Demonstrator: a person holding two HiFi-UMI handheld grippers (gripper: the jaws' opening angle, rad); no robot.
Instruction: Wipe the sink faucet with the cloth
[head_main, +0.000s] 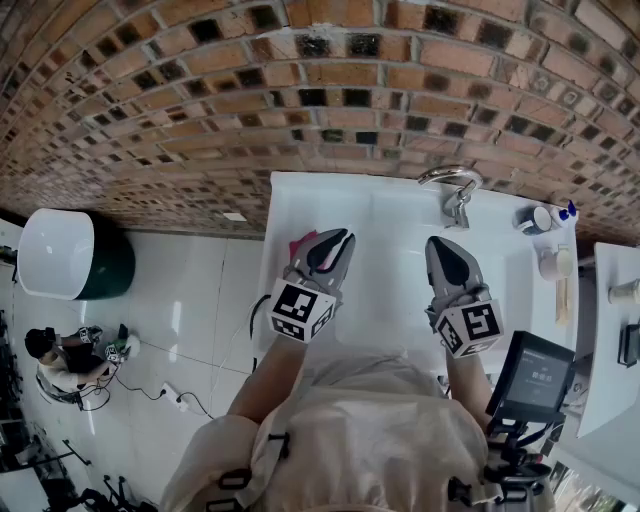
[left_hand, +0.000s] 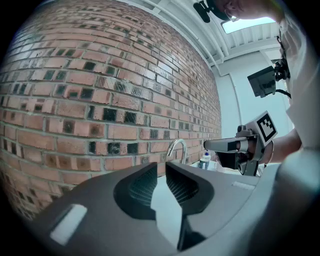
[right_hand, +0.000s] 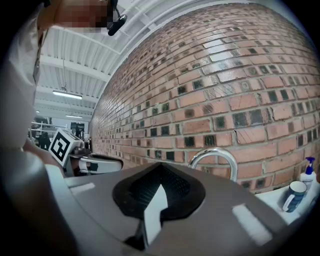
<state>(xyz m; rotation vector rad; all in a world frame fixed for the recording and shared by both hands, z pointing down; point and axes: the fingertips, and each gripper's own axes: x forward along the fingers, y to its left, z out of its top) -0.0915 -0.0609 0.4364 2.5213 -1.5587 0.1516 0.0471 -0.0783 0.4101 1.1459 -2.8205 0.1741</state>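
One pink cloth (head_main: 299, 244) — left side of sink (head_main: 385, 210).

The head view looks steeply down from above the person onto the white rectangular sink (head_main: 390, 250) against the red-brown brick wall (head_main: 300, 90). The 2 gripper views ride low on the dark grey left gripper (left_hand: 161, 169) and right gripper (right_hand: 159, 176), facing almost level at that wall, near it. All 3 views share the curved chrome faucet (head_main: 455, 188); each gripper view also catches the other gripper.
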